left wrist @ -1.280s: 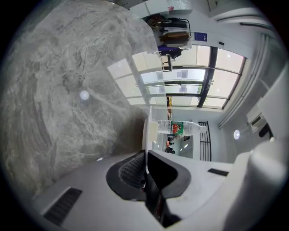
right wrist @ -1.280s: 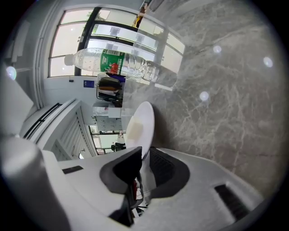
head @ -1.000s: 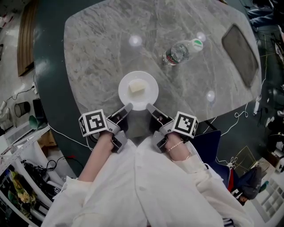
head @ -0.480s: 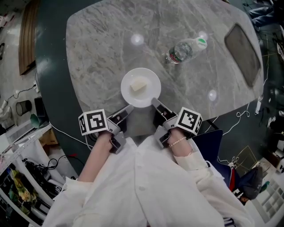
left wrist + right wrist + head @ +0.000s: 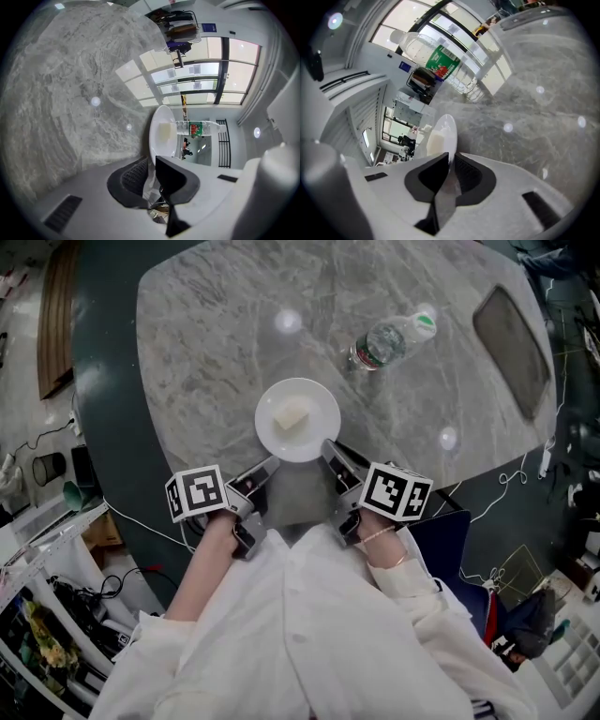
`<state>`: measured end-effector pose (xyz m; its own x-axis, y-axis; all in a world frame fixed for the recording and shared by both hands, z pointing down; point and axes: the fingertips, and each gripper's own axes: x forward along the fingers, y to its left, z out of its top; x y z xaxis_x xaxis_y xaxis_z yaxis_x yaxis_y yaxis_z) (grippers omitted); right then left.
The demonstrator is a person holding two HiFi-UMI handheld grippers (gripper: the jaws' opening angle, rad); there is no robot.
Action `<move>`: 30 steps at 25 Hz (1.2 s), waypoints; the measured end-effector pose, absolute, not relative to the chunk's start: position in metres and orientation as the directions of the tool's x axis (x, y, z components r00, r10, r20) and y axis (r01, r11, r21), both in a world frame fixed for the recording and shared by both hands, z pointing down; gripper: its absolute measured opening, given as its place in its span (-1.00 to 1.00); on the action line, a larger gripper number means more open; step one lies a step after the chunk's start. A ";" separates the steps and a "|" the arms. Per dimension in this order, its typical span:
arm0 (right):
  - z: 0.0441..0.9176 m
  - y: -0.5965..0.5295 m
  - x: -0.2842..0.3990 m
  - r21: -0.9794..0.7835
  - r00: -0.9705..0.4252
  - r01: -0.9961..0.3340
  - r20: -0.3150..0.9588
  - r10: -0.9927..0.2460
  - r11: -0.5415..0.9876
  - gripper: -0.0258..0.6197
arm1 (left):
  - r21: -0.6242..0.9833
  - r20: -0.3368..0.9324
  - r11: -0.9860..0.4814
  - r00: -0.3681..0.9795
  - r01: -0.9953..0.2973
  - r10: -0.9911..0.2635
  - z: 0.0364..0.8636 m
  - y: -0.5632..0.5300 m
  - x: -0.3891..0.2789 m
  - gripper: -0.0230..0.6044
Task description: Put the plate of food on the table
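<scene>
By the bench's [image 5: 216, 343] 6 o'clock edge, left tongs [image 5: 265, 468] and right tongs [image 5: 330, 450] are pinching the plate [image 5: 319, 432]. It is holding a food block [image 5: 291, 416]; a bottle [image 5: 389, 341] is lying at 1 o'clock.

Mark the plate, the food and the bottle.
plate [image 5: 321, 423], head view, bare right side.
food [image 5: 292, 415], head view, its middle.
bottle [image 5: 378, 346], head view, clear body.

a cluttered lab-like workroom: marble table [image 5: 216, 343], loose floor cables [image 5: 141, 524], crowded shelves [image 5: 42, 610], big windows [image 5: 187, 77]
</scene>
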<state>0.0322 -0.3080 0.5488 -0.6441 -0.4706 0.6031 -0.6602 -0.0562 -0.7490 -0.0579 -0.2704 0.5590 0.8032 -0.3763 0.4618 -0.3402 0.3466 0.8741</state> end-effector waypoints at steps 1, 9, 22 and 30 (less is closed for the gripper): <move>0.549 -0.309 0.033 -0.728 -0.637 -0.685 0.617 -0.463 -0.028 -0.88 | 0.874 0.462 0.349 0.803 -0.339 -0.376 0.559 -0.270 -0.057 -0.76; 0.561 -0.309 0.038 -0.540 -0.553 -0.826 0.721 -0.418 0.161 -0.77 | 0.877 0.452 0.351 0.810 -0.328 -0.373 0.562 -0.273 -0.052 -0.76; 0.564 -0.314 0.038 -0.294 -0.425 -0.894 0.793 -0.437 0.337 -0.63 | 0.880 0.450 0.336 0.812 -0.335 -0.371 0.565 -0.277 -0.053 -0.76; 0.562 -0.317 0.040 -0.212 -0.382 -0.901 0.801 -0.461 0.377 -0.51 | 0.883 0.444 0.342 0.809 -0.322 -0.384 0.564 -0.276 -0.053 -0.76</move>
<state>0.0404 -0.3165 0.5621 -0.3817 -0.4612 0.8010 -0.9014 0.3775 -0.2122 -0.0531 -0.2763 0.5640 0.8094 -0.3842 0.4443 -0.3223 0.3419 0.8828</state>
